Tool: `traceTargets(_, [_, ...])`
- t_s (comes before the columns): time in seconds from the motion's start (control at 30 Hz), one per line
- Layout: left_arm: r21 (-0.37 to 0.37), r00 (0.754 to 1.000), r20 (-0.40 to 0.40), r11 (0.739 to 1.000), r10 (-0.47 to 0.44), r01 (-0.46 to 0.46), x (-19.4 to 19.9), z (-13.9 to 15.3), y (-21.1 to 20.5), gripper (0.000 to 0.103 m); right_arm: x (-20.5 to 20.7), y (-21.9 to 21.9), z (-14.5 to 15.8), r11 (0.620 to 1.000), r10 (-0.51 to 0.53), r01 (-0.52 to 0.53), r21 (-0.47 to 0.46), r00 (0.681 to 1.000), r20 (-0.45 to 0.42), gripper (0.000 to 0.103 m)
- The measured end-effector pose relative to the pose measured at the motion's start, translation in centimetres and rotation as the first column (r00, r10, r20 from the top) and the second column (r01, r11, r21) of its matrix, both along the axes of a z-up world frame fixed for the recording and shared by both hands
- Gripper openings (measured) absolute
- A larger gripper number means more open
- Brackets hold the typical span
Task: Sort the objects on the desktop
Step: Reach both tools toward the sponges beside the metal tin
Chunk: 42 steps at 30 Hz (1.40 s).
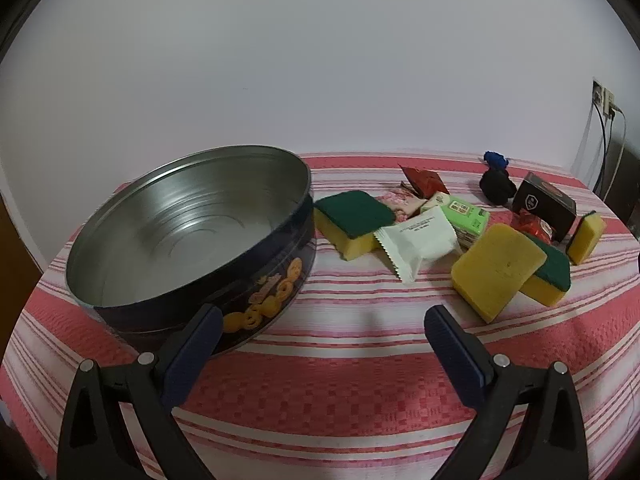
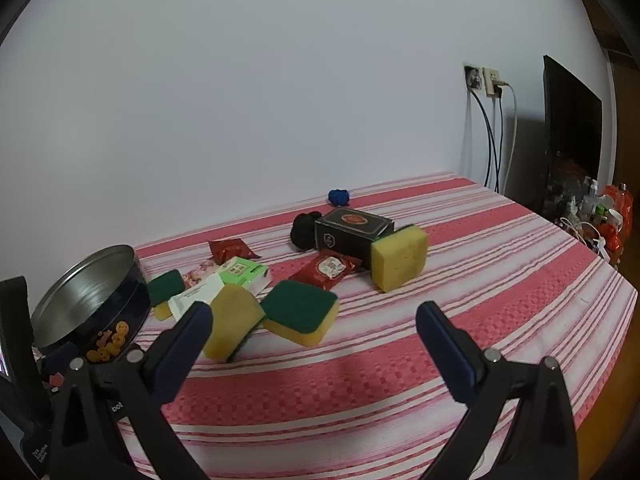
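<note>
Yellow foam is your easiest first target: four scouring sponges lie scattered on the red-and-white striped tablecloth, and the open cookie tin stands empty at the left end of the table, the likely place for whatever you sort.

Both of your grippers hover above the cloth with nothing between their fingers. The left gripper has its fingers spread wide just beside the tin's wall; the right gripper is spread just as wide, facing the clutter.

For your right gripper, the nearest piece looks like the sponge lying green side up, with a second sponge tilted on edge touching it on the left. Approach from above and square your fingers to the flat sponge's two long yellow sides, so that you do not nudge the tilted one over. Squeeze gently; foam should give, and a hard pinch may make it spring out.

Leave the white sachet, the green tissue pack, the red wrappers and the black carton for later, since flat packets will need a lower, shallower approach. Keep your left gripper clear of the tin's rim to avoid tipping it.
</note>
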<state>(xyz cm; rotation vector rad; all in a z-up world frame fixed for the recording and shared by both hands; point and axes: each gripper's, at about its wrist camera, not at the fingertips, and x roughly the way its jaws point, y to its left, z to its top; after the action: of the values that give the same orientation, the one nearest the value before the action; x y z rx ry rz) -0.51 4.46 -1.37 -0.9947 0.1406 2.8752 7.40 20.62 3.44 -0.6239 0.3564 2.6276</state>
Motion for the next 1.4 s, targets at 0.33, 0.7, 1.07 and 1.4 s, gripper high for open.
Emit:
traceTargets(0.33, [-0.016, 1.0, 0.006, 1.0, -0.017, 0.017, -0.2, -0.3, 1.2, 0.102, 0.0, 1.1, -0.6, 1.0, -0.001, 0.001, -0.029, 1.0, -0.005, 0.103])
traceTargets(0.7, [-0.011, 0.996, 0.033, 0.997, -0.077, 0.078, -0.9, -0.4, 2.8, 0.102, 0.4, 2.4, -1.0, 0.999, -0.017, 0.016, -0.047, 1.0, -0.005, 0.103])
traceTargets(1.07, [0.054, 0.959, 0.08, 0.962, -0.272, 0.268, -2.5, 0.0, 7.2, 0.102, 1.5, 4.8, -1.4, 0.995, -0.05, 0.047, -0.088, 0.999, -0.023, 0.103])
traceTargets(1.4, [-0.033, 0.897, 0.172, 0.908, -0.406, 0.418, -3.6, -2.2, 12.2, 0.082, 2.8, 7.2, -2.0, 0.986, -0.089, 0.084, -0.144, 0.996, -0.025, 0.103])
